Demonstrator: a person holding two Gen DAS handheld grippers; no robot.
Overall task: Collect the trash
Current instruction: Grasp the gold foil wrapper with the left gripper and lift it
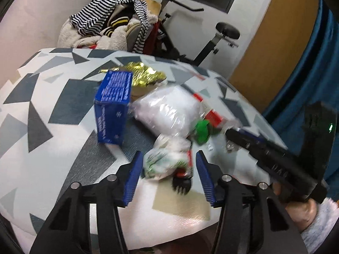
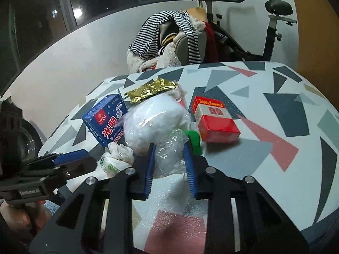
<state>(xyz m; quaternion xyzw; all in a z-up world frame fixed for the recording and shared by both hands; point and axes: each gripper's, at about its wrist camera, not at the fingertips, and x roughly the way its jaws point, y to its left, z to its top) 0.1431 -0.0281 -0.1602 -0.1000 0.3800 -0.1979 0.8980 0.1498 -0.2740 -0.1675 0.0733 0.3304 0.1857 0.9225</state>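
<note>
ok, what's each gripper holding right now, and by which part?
Right gripper is clamped on the neck of the clear plastic bag. Left gripper straddles the crumpled white-green wrapper with gaps at the pads; nothing held.

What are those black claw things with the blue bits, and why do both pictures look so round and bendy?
They are two grabbing tools, each held in a person's hand. There is no robot here. Each tool has a small camera looking along its jaws, and the camera's lens bends the picture. One picture is from the left gripper, the other from the right gripper.

On the patterned table lies trash: a blue box, a red box, a gold wrapper, a crumpled wrapper and a plastic bag stuffed with something white.

The left jaws stand on either side of the crumpled wrapper, not squeezing it as far as I can tell. The right jaws pinch the clear end of the plastic bag.
</note>
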